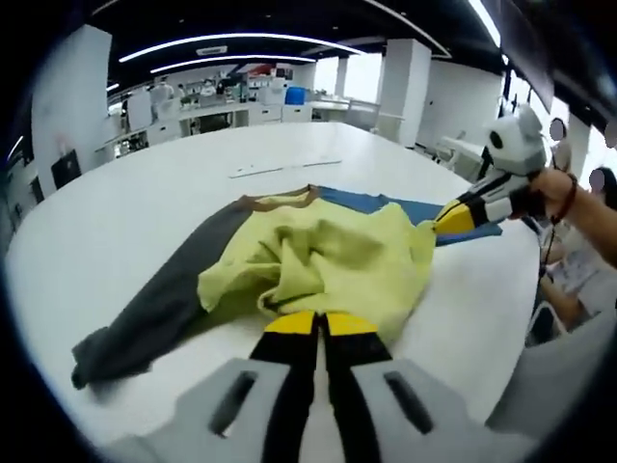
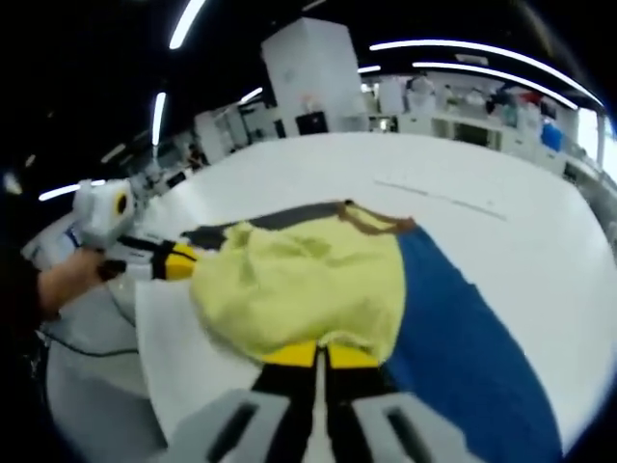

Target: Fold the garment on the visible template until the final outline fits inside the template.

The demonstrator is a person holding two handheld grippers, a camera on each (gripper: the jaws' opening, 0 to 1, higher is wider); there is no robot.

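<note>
The right gripper (image 2: 320, 355) has its jaws closed on the yellow garment (image 2: 299, 285) beside a blue panel (image 2: 463, 338).

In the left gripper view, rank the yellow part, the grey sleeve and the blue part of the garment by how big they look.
1. Yellow part
2. Grey sleeve
3. Blue part, partly hidden behind the yellow, so its true size is unsure.

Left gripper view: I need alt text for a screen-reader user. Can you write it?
The left tongs, jaws together, pinch the near edge of a yellow garment with grey and blue sleeves, crumpled on a white table. The right tongs grip its far edge.
</note>
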